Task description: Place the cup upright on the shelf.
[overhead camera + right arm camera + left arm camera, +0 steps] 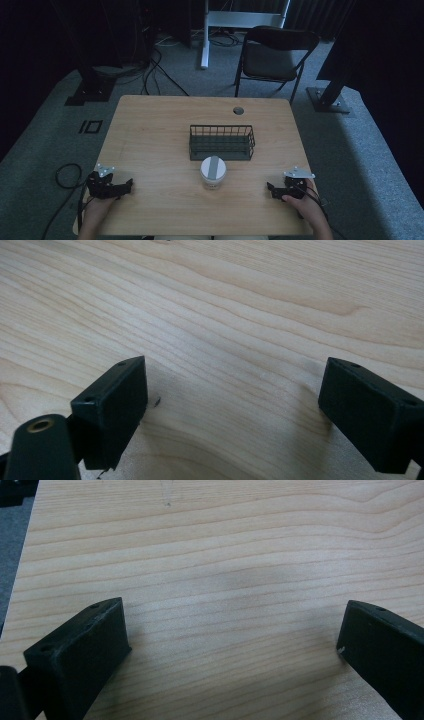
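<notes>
Your left gripper (125, 186) rests near the table's (150, 130) left edge, jaws spread wide with only bare wood between them; your right gripper (270, 189) sits near the right edge, equally wide and empty. The white jar (213, 172) with its grey-striped lid stands between them, well apart from both; just behind it sits the wire basket (221, 142).

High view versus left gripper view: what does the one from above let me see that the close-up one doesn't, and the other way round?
The high view takes in the whole scene: a white jar with a grey lid standing just in front of a dark wire basket, the right gripper near the table's right edge, and a folding chair beyond. The left gripper view gives the close detail instead: fine wood grain between two black jaws held wide apart, with nothing between them. Both share the wooden table and the left gripper.
</notes>
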Tool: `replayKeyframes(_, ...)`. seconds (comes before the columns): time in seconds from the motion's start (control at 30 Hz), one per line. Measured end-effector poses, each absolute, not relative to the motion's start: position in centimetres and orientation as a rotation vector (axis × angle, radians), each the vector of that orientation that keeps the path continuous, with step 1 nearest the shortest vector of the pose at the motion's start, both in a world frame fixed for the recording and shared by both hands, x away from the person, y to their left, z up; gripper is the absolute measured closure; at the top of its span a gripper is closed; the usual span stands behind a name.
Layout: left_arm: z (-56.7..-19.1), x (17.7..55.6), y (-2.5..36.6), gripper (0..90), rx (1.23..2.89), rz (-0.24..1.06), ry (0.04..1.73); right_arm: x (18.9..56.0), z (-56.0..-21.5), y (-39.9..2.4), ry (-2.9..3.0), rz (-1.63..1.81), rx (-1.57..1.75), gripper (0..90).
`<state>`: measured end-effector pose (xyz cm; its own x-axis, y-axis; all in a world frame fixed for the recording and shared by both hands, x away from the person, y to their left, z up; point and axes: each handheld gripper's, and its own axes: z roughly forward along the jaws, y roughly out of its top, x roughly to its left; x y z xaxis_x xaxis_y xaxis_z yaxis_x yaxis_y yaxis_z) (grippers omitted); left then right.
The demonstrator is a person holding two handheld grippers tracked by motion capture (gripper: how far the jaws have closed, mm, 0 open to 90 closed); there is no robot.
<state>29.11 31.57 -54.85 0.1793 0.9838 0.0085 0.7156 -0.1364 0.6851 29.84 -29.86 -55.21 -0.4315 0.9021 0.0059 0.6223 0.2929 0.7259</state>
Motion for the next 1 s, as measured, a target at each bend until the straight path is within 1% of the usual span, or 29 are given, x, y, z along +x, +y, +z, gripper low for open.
replayKeyframes(1.0,-54.86,29.08,31.56,0.2,1.921,0.637,1.584,29.91,-55.20,-29.84,2.168,0.936,1.360,11.6)
